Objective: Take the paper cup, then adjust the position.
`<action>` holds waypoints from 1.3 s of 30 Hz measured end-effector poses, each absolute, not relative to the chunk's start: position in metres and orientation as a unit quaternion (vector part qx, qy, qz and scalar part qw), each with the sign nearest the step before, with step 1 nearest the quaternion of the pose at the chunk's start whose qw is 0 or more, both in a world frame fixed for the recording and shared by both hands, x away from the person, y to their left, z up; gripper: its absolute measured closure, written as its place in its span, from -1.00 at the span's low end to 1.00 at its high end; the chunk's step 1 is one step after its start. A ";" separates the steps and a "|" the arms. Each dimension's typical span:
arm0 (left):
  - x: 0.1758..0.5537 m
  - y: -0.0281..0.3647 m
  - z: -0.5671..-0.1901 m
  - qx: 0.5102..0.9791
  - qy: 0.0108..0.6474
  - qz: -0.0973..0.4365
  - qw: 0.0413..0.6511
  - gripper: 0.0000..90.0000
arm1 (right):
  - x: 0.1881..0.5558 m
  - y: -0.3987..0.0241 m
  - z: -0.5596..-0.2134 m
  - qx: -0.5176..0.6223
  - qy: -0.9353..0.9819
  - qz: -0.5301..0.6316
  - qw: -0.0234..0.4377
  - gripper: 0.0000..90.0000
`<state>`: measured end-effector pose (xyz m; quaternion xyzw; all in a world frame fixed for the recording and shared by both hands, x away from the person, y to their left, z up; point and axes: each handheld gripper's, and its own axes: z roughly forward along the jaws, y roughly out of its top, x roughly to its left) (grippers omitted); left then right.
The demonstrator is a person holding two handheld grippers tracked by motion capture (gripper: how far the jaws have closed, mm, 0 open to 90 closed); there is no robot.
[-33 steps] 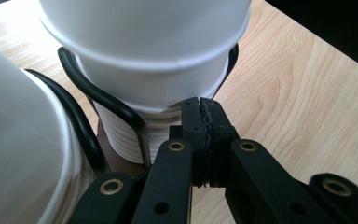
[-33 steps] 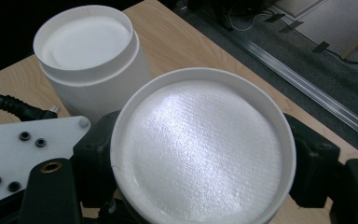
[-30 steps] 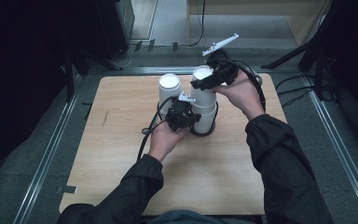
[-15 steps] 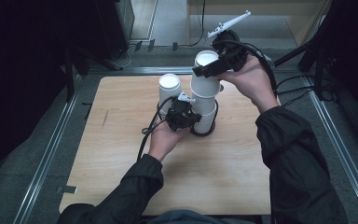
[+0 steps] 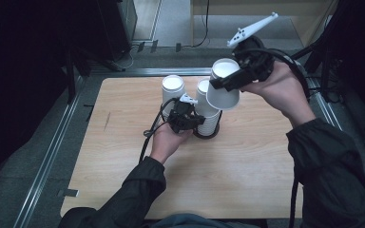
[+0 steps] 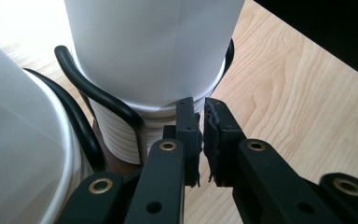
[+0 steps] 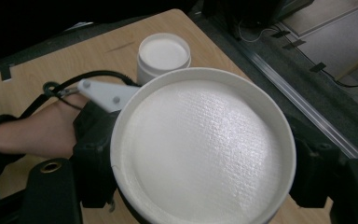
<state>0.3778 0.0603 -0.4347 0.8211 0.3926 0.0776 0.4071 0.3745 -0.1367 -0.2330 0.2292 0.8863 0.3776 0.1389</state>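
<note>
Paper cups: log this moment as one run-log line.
right gripper: shut on lifted cup | left gripper: jaws just opening, steadying cup stack | spare cup: on table

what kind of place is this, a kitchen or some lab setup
Likely a lab or recording rig, not a kitchen: a bare wooden table framed by metal rails, cables on the floor, and paper cups as props.
</note>
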 end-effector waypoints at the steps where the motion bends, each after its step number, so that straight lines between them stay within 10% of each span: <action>1: 0.378 0.060 -0.435 0.821 0.394 0.074 0.407 0.87 | 0.371 -0.140 -0.236 0.230 0.887 0.377 0.135 -0.44; 39: 0.353 0.099 -0.439 0.860 0.276 0.008 0.428 -0.17 | 0.335 -0.180 -0.377 0.200 0.904 0.375 0.048 -0.44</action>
